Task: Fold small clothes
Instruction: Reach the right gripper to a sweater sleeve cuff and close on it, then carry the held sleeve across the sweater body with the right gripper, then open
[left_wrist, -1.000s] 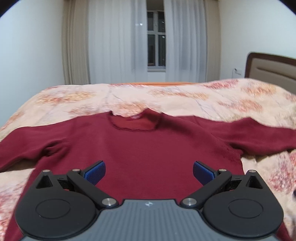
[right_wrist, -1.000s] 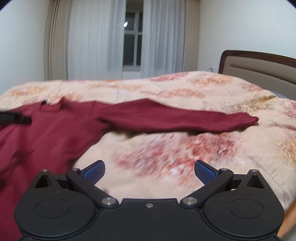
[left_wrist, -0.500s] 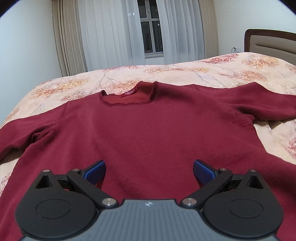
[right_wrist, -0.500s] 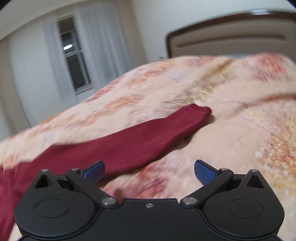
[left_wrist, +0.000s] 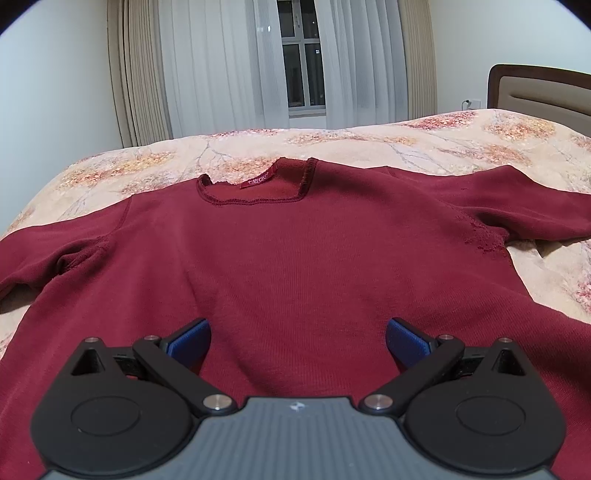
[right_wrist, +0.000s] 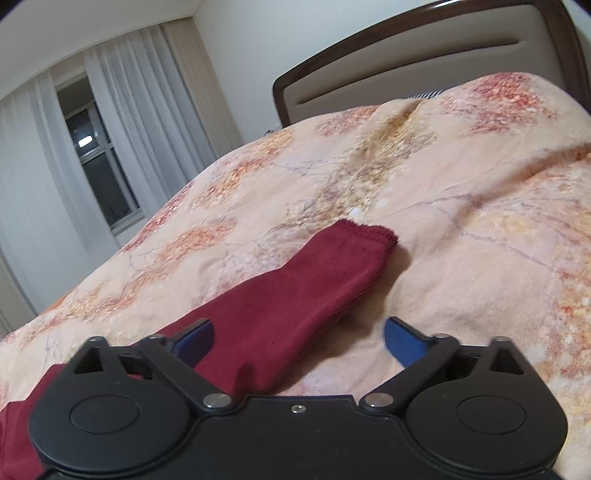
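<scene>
A dark red sweater (left_wrist: 295, 251) lies flat on the bed, neckline (left_wrist: 255, 184) at the far side, both sleeves spread outward. My left gripper (left_wrist: 297, 341) is open and empty, low over the sweater's lower body. In the right wrist view the sweater's right sleeve (right_wrist: 295, 295) stretches toward its cuff (right_wrist: 369, 236). My right gripper (right_wrist: 299, 339) is open and empty, hovering over the sleeve a little short of the cuff, its left finger over the cloth.
The bed has a peach floral cover (right_wrist: 461, 184). A brown padded headboard (right_wrist: 424, 74) stands at the right end. A window with white curtains (left_wrist: 303, 66) is behind the bed.
The left gripper has moved forward and lower over the sweater's body. The right gripper has swung right along the sleeve and come close to the cuff. Both stay open.
</scene>
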